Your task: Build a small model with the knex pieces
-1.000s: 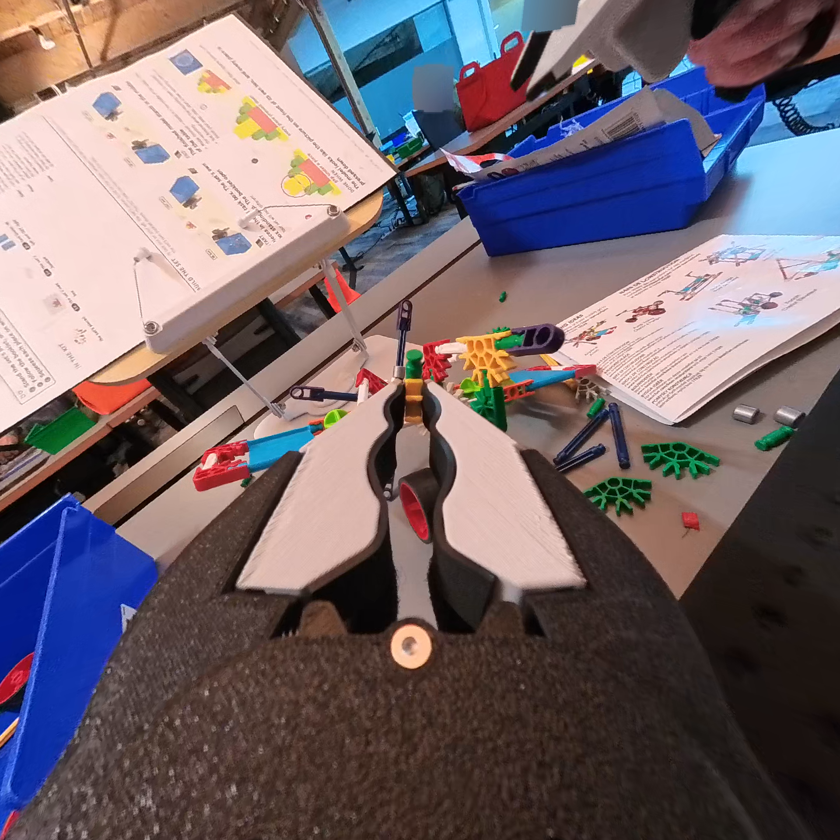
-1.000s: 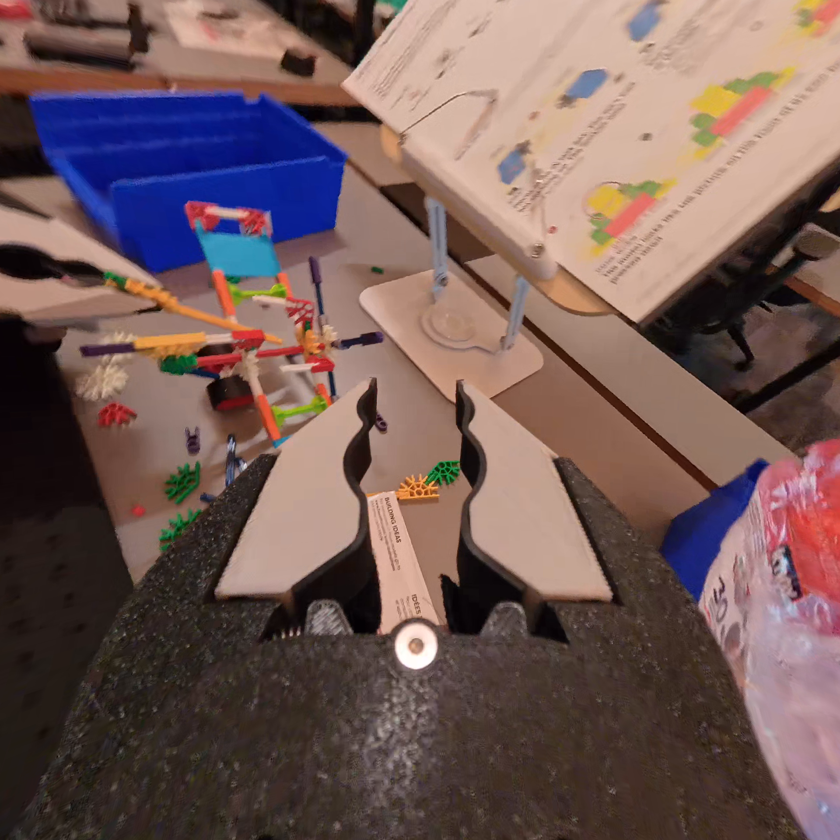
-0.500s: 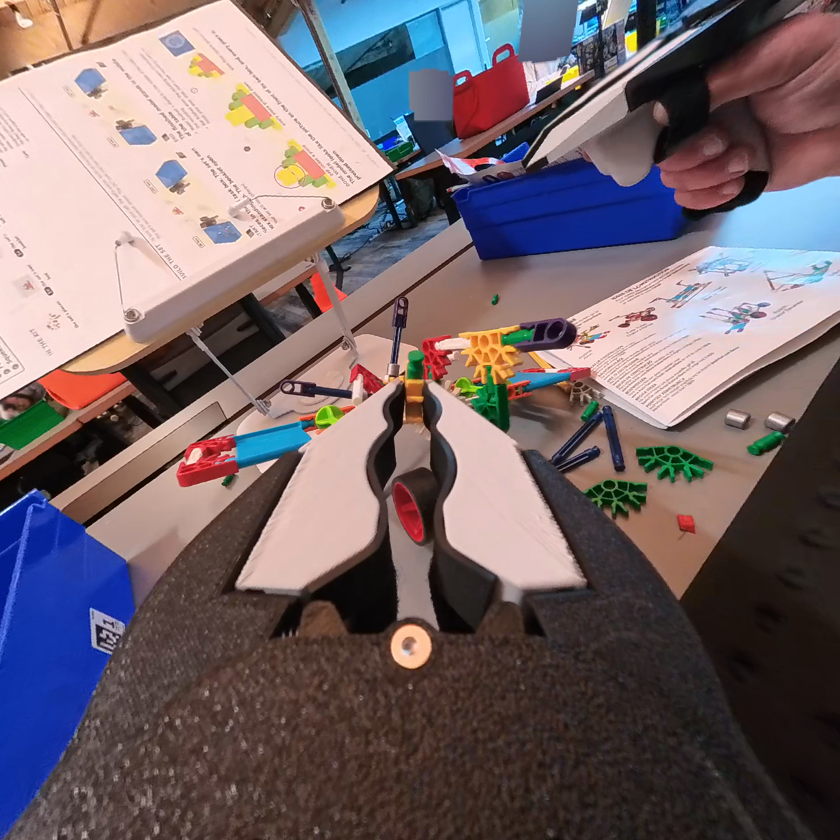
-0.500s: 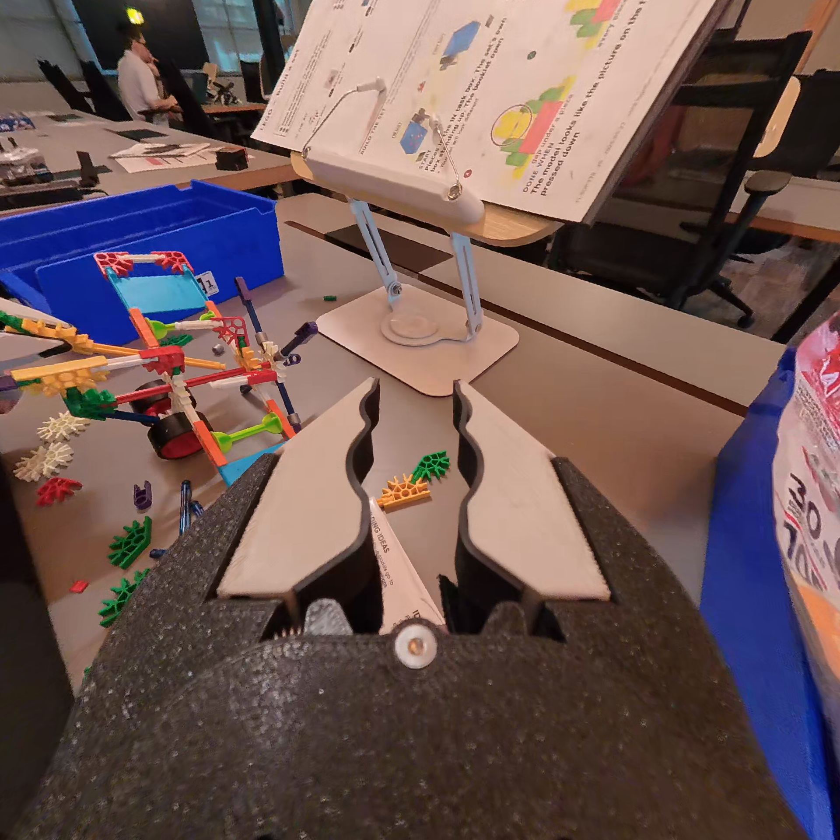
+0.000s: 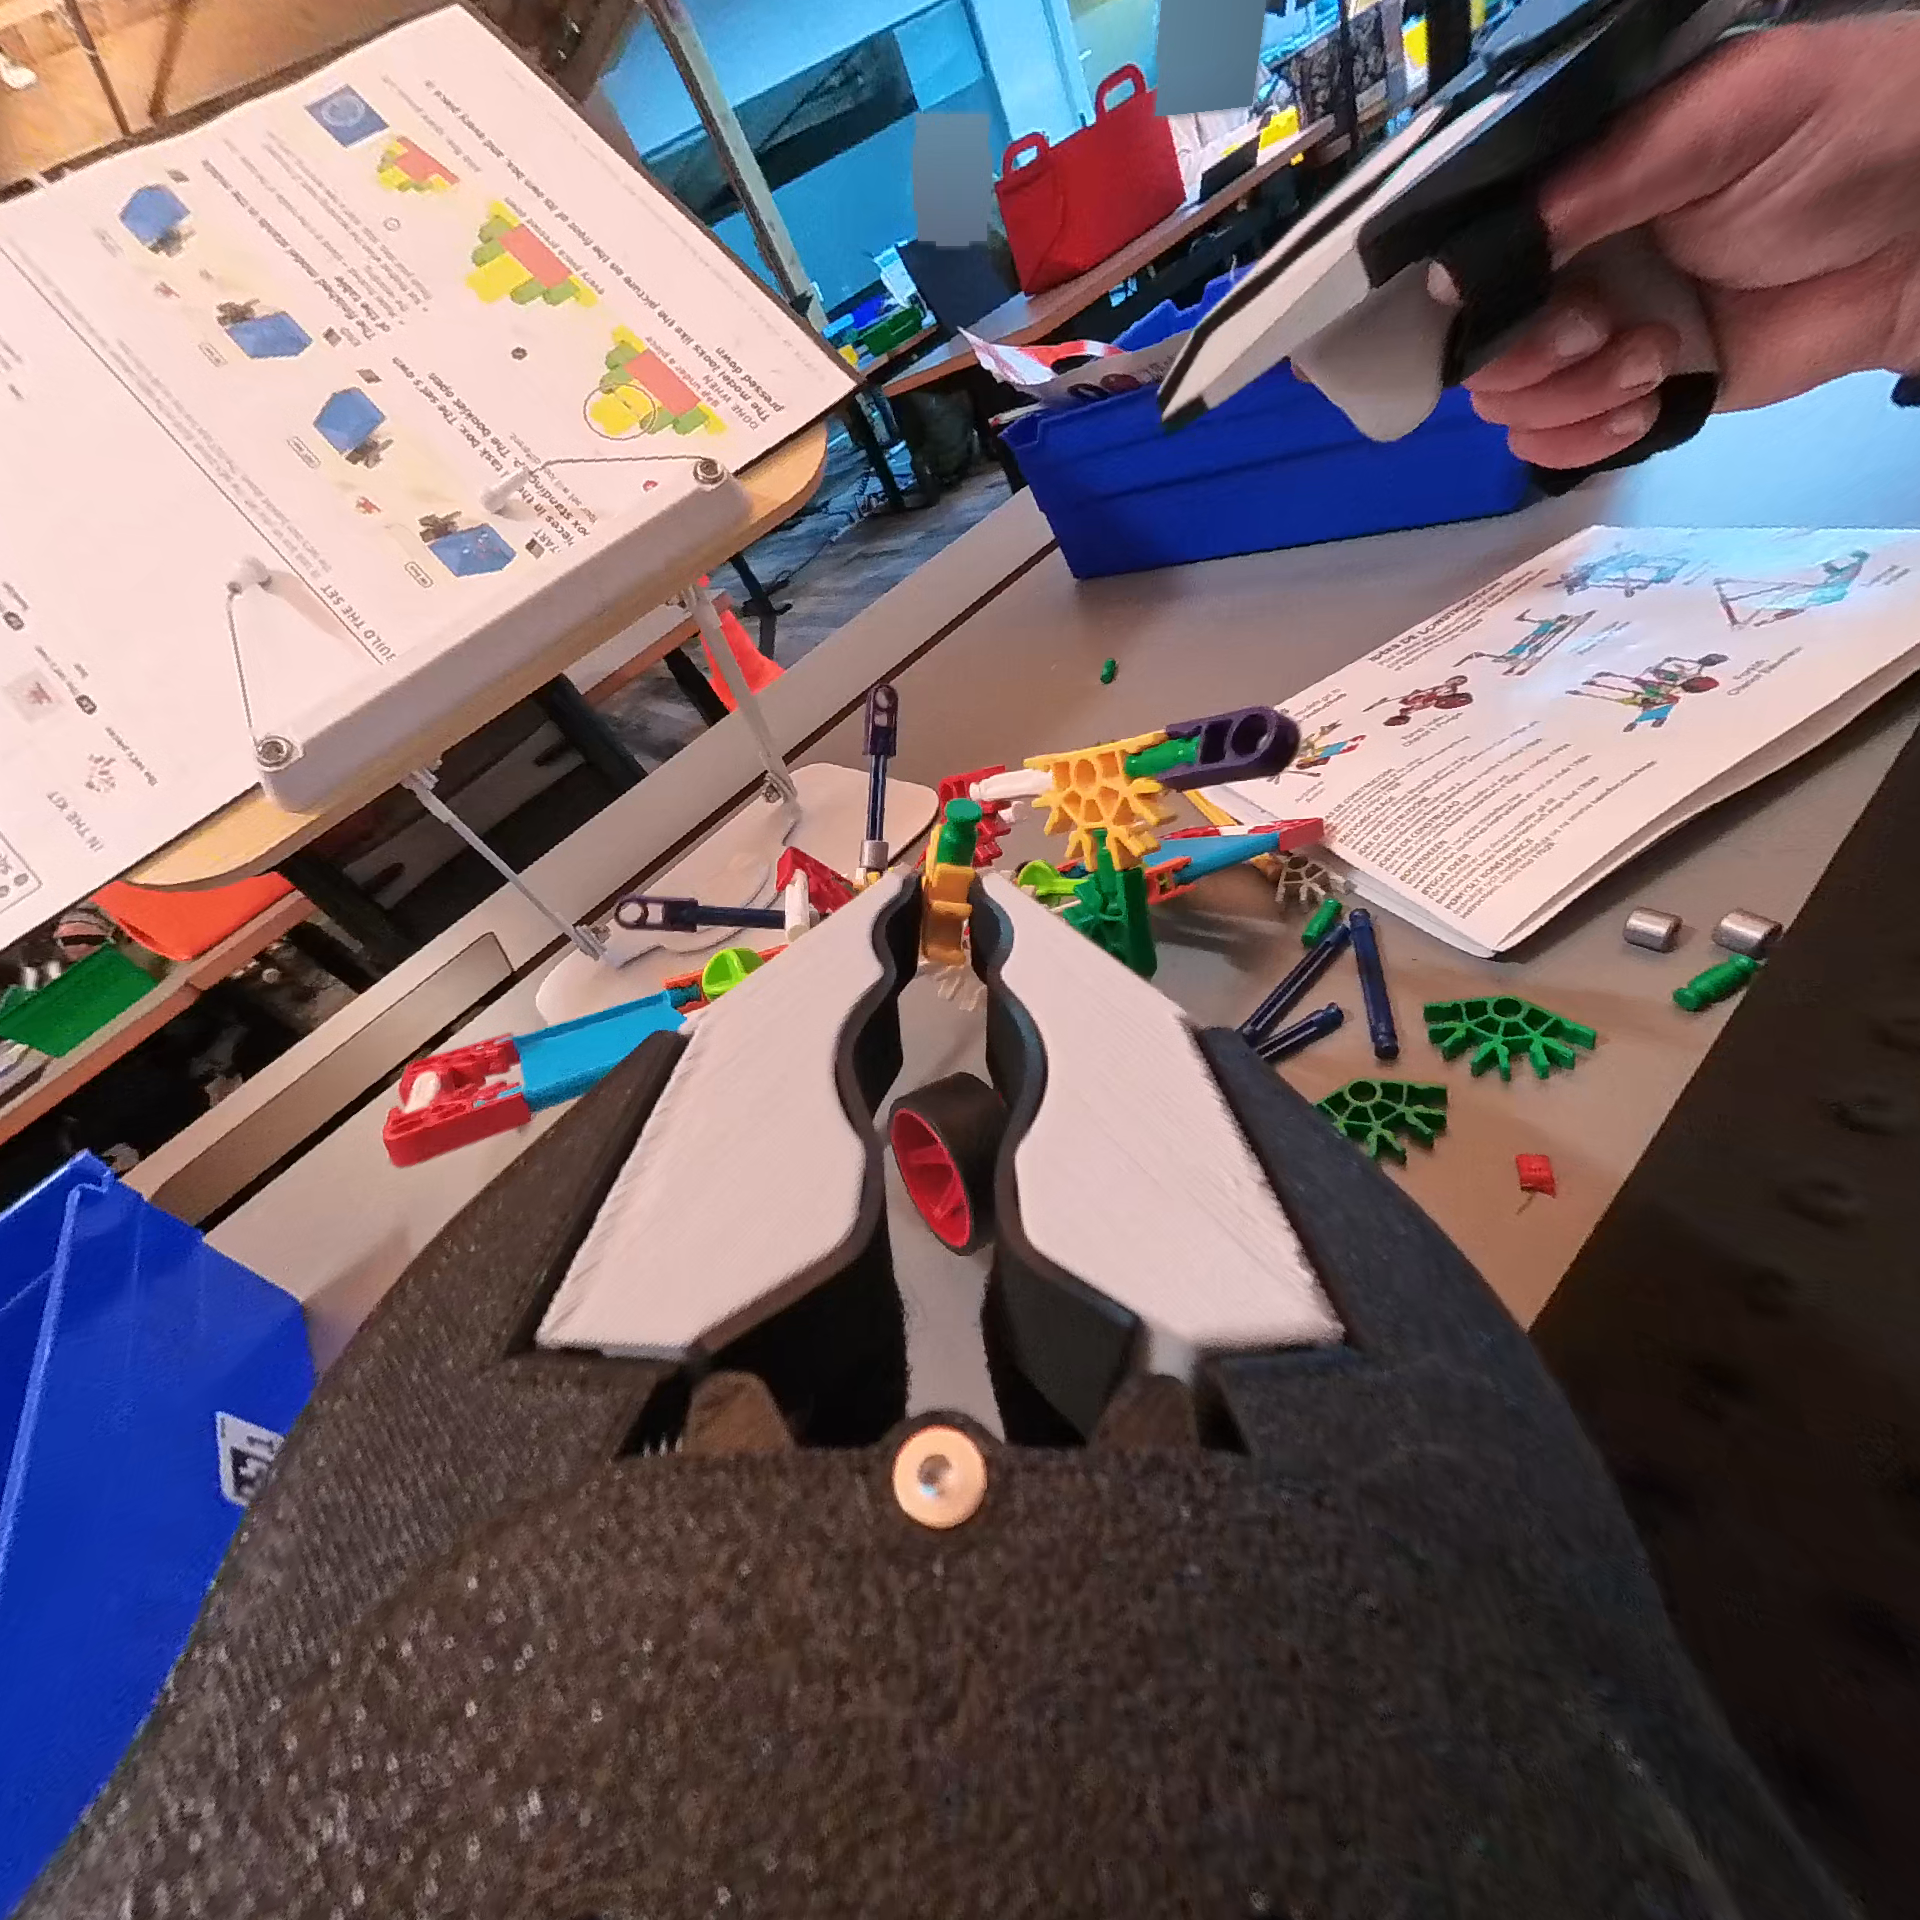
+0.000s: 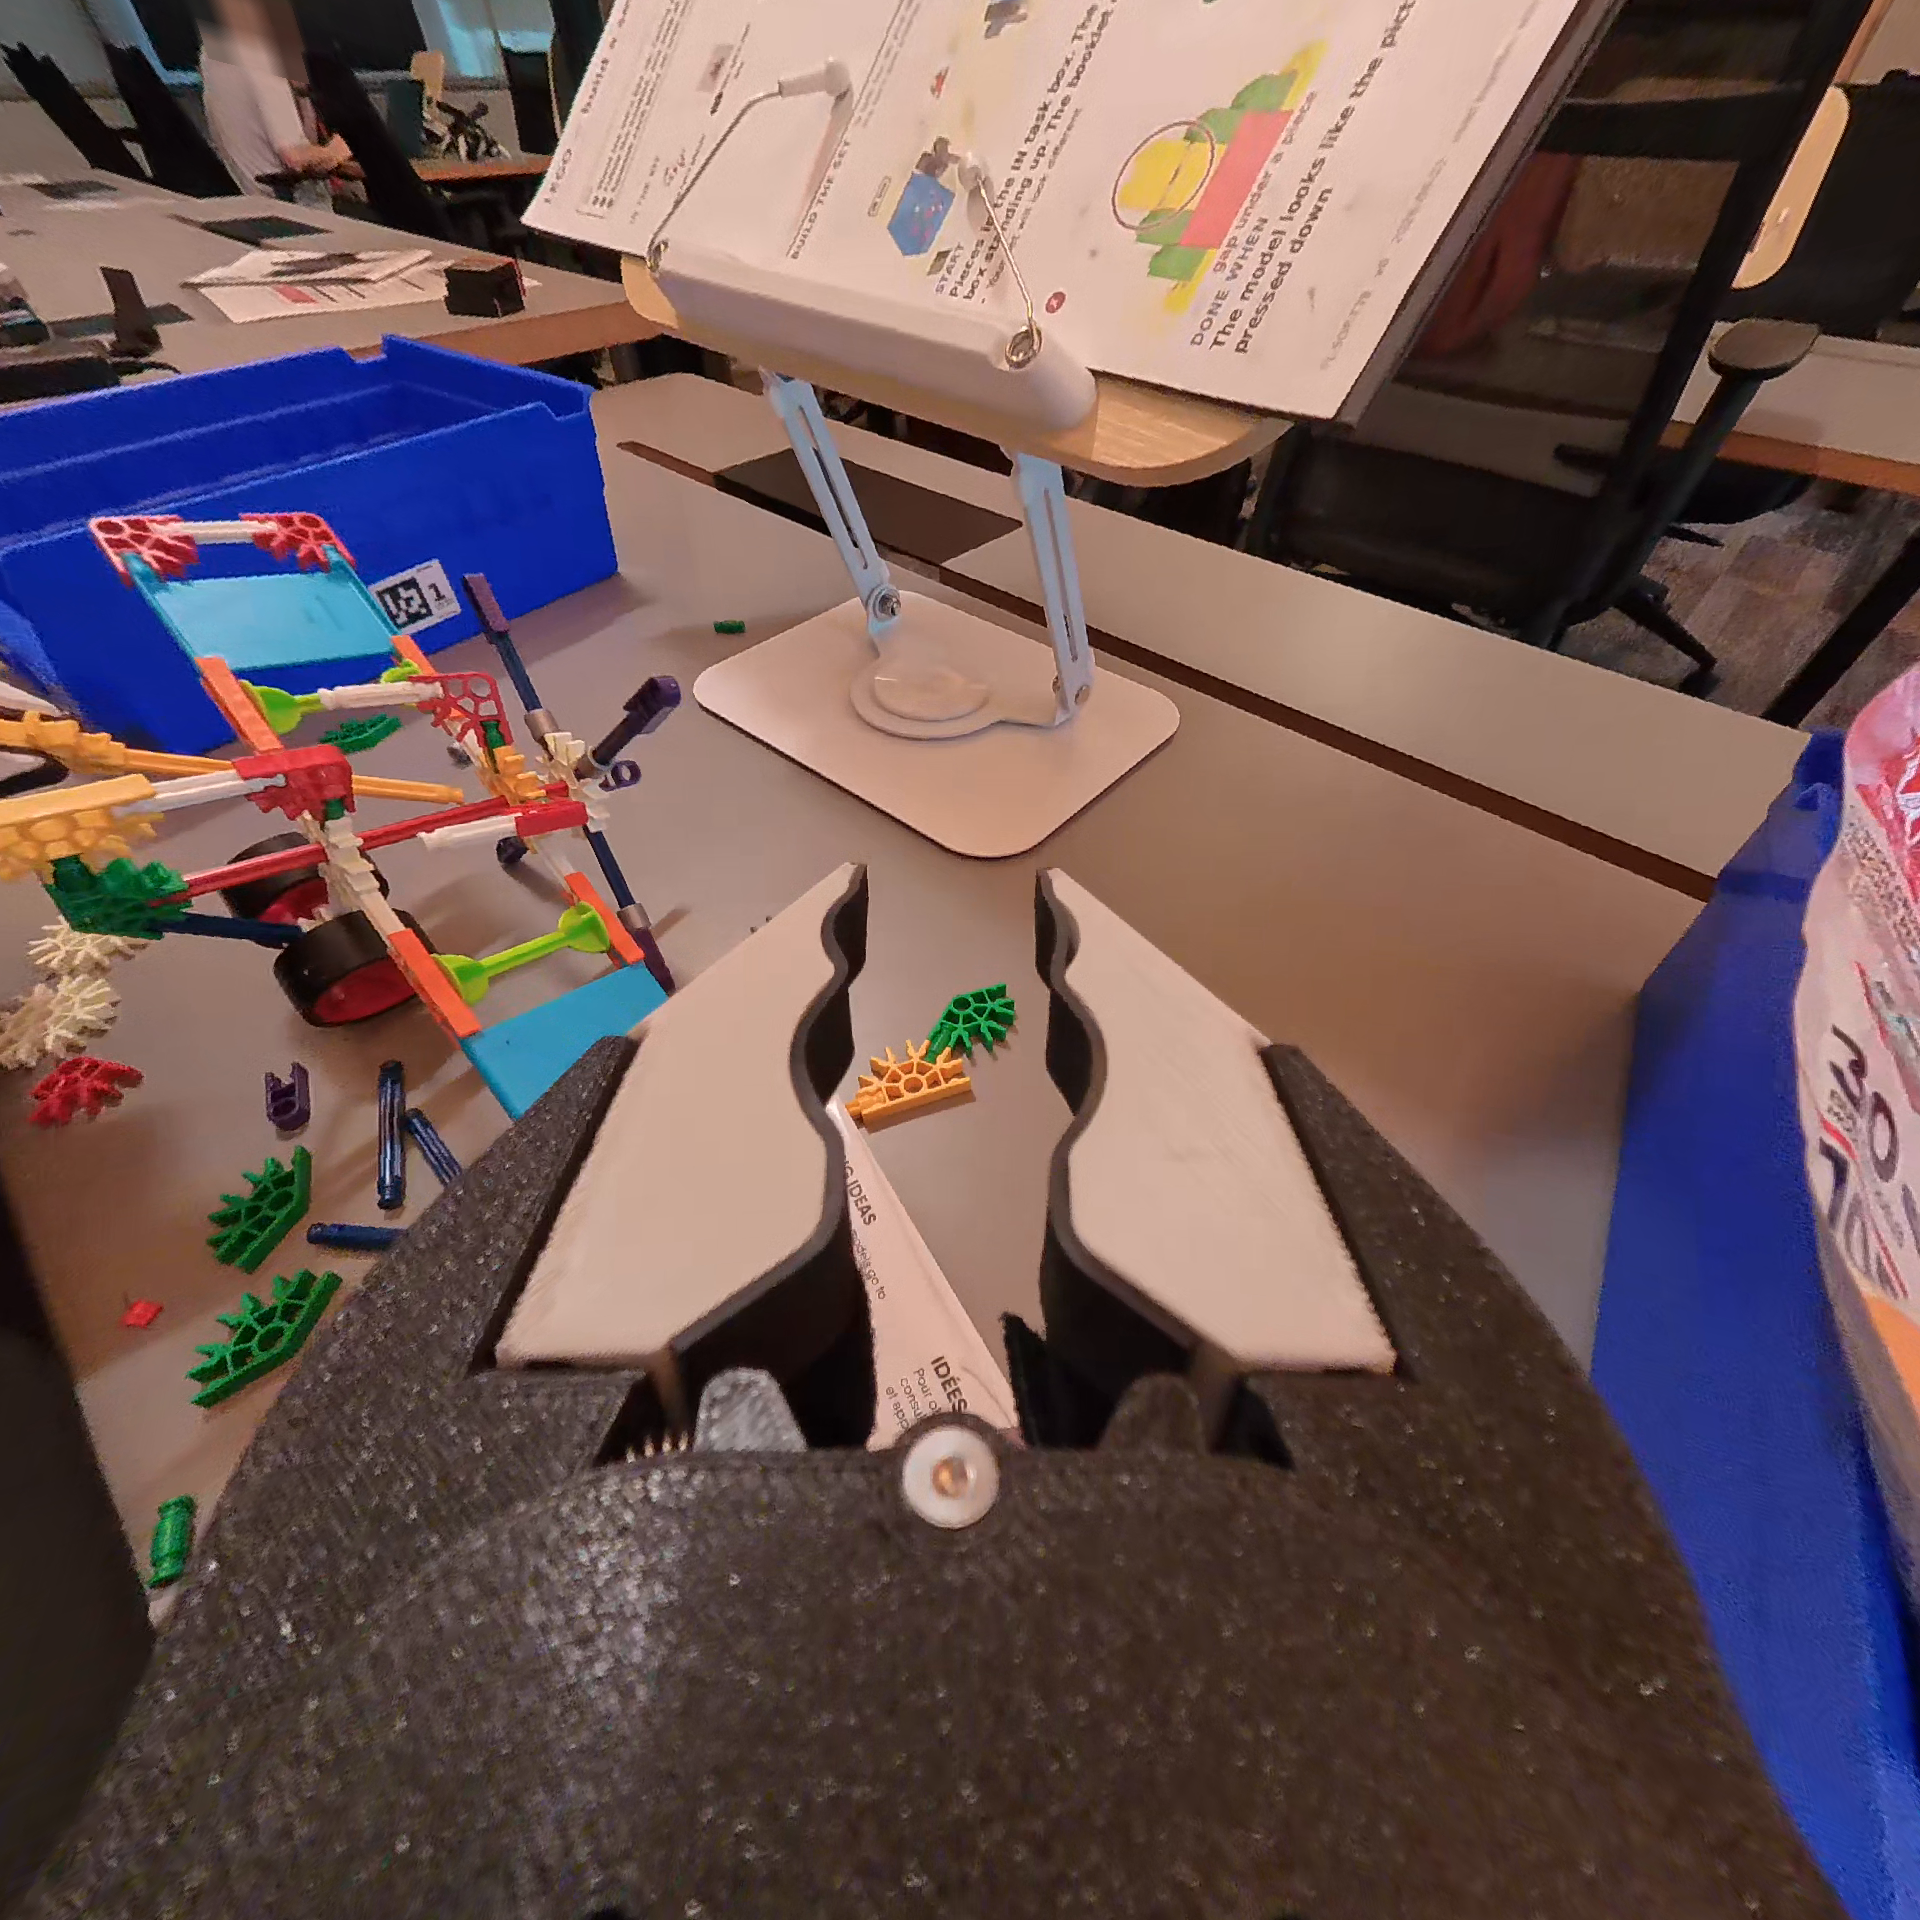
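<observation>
I am pinching with my left gripper (image 5: 948, 896): its fingers are pressing together on a yellow-orange rod piece (image 5: 943, 914) that belongs to the rod-and-connector toy model (image 6: 343, 831) standing on the grey table (image 6: 1299, 935). A black wheel with a red hub (image 5: 940, 1158) is showing below, between the fingers. The model is sitting just beside the base of the white document stand (image 6: 935, 717), which is carrying an instruction sheet (image 5: 343, 343). A blue bin (image 6: 312, 468) is sitting behind the model.

My right gripper (image 6: 951, 899) is hovering above the table near the stand's base with its fingers spread and holding nothing. An orange connector (image 6: 912, 1081) and a green connector (image 6: 971, 1018), touching each other, are lying on the table in the gap between them, next to the corner of a printed booklet (image 5: 1558, 727). Loose green connectors (image 6: 260, 1216) and dark blue rods (image 6: 393, 1132) are lying scattered on the model's near side.
</observation>
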`<state>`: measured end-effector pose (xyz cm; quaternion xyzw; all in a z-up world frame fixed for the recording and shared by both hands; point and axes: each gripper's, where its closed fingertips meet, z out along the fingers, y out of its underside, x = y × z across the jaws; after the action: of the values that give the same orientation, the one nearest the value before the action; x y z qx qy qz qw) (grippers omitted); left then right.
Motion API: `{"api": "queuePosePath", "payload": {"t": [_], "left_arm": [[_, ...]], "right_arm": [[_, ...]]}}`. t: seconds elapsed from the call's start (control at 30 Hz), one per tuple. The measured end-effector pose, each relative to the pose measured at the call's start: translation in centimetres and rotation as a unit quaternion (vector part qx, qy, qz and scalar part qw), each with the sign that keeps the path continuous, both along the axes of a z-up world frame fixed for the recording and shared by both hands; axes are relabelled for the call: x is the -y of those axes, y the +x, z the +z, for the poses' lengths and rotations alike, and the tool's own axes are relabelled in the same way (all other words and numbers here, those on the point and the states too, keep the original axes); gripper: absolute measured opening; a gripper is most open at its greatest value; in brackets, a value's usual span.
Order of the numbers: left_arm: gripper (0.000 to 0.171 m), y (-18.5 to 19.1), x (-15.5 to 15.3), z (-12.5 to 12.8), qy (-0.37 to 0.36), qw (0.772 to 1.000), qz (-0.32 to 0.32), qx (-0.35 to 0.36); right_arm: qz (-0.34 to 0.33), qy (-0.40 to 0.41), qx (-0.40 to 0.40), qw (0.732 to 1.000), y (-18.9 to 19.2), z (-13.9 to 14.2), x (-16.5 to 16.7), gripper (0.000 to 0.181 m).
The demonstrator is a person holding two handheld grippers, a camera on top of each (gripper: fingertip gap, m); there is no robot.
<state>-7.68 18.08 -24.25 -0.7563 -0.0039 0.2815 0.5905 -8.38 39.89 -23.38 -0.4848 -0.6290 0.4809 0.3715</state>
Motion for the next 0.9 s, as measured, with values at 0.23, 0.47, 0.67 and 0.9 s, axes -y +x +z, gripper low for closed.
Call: {"api": "queuePosePath", "payload": {"t": [0.23,0.47,0.67,0.9], "left_arm": [[0.008,0.2,0.4,-0.8,-0.029,0.999,0.018,-0.012],[0.008,0.1,1.0,-1.4,-0.036,0.999,0.029,-0.005],[0.006,0.1,1.0,-1.2,-0.034,0.999,0.029,-0.009],[0.005,0.5,1.8,0.4,0.001,1.0,0.021,-0.021]], "right_arm": [[0.003,0.013,0.015,1.0,-0.2,-0.8,0.3,0.032],[0.032,0.02,0.031,0.999,0.2,-1.5,1.3,0.032],[0.084,0.043,0.032,0.995,1.4,-1.8,3.0,0.032],[0.069,0.036,0.028,0.997,2.0,-1.1,2.8,0.032]]}}
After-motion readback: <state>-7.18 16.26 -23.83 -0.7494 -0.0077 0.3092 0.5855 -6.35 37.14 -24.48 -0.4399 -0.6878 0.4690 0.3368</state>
